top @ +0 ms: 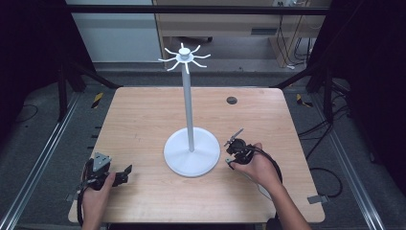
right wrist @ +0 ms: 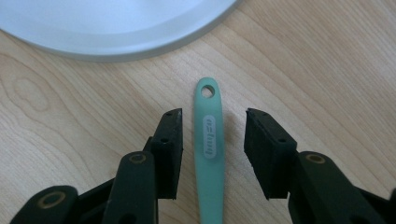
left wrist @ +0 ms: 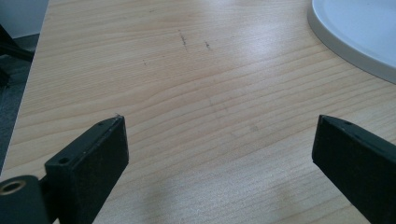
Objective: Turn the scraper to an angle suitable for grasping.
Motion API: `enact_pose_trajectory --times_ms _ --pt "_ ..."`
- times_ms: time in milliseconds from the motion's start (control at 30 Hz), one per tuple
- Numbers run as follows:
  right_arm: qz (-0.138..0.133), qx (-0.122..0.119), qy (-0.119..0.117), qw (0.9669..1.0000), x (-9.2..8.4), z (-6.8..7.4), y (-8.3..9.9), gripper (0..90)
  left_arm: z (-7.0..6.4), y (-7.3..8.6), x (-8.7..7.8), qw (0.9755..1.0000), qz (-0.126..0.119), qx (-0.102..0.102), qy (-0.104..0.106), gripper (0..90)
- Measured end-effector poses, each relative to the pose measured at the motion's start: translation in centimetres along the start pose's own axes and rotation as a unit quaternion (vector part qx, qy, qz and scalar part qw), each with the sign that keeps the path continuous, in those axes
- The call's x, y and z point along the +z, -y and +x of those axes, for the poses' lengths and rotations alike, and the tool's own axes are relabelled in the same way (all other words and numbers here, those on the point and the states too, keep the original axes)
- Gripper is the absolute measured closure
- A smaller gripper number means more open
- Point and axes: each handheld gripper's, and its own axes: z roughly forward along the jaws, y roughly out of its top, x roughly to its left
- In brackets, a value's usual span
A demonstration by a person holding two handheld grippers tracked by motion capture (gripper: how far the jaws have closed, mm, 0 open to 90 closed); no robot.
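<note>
Just right of the white hook stand's base [right wrist: 112, 28], a green utensil handle [right wrist: 209, 154] lies flat on the worktop [left wrist: 187, 93] between the right gripper's [right wrist: 212, 133] narrowly parted fingers, untouched. Closing off-centre could skid it away. The left gripper's [left wrist: 219, 144] fingers stand wide, empty.

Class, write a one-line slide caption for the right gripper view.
Right gripper open astride a green handle lying on the wooden table.

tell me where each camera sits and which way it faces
High view: above the person's side, facing forward and down on the table; both forearms, left tool, right tool.
Left gripper view: on the left tool, along its jaws over bare wood.
Right gripper view: on the right tool, down at a green handle.
All share the white stand base.
</note>
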Motion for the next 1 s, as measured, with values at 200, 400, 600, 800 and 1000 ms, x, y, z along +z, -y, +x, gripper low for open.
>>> enact_pose_trajectory --times_ms 200,400,600,800,1000 --pt "0.019 -0.002 0.0 0.9998 0.3 -0.1 -0.2 60.1 0.0 0.0 0.0 1.0 -0.001 -0.002 0.0 3.3" --pt "0.035 -0.004 -0.003 0.9994 0.7 -0.4 -0.5 62.2 0.0 0.0 0.0 1.0 -0.001 0.001 0.0 3.2" --pt "0.041 -0.003 -0.007 0.9991 0.9 -0.3 -0.6 64.0 0.0 0.0 0.0 1.0 -0.002 0.0 0.0 3.2" --pt "0.042 -0.006 -0.015 0.999 1.2 -0.5 -0.5 66.9 -0.1 0.0 0.0 1.0 -0.001 0.002 0.0 3.3" --pt "0.047 -0.001 -0.02 0.9987 1.2 -0.4 -0.7 71.5 -0.1 -0.1 0.0 1.0 -0.001 0.002 0.001 3.3"
